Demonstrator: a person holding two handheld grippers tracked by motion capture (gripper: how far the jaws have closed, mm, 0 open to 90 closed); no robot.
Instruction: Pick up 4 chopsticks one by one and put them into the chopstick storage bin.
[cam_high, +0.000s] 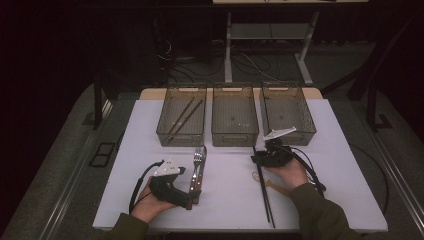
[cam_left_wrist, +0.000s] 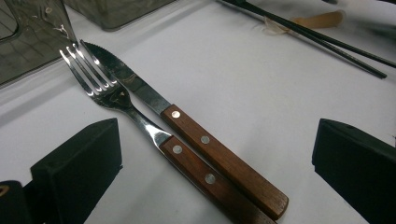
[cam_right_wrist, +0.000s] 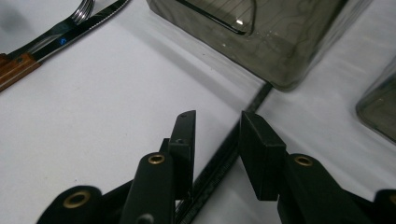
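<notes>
Chopsticks (cam_high: 263, 186) lie on the bench (cam_high: 230, 200) by my right hand, a thin black pair running from near the middle bin (cam_high: 234, 116) back toward me. I judge them light, stiff and slick, and so low on the flat top that pads can skid over them. The best hold, I think, is across both sticks at once near the far end, where they lie close together, pads pressed down to the bench before closing. A wooden spoon (cam_high: 274, 184) sits just beside them, so I must keep off it.

My right tool (cam_right_wrist: 217, 135) straddles that far end: its jaws stand released, a modest gap between them, with the sticks running through the gap and no pad pressing on them as far as I can tell.

Fork (cam_left_wrist: 116, 100) and knife (cam_left_wrist: 187, 130) lie touching side by side, wooden handles toward me, tips near the left bin (cam_high: 182, 117). These look heavier, rigid, with smooth steel fronts; the riveted handles offer the surest grip.

My left tool (cam_left_wrist: 217, 161) hangs wide open over those handles, a jaw on either side, gripping nothing. Another pair of sticks lies in the left bin.
</notes>
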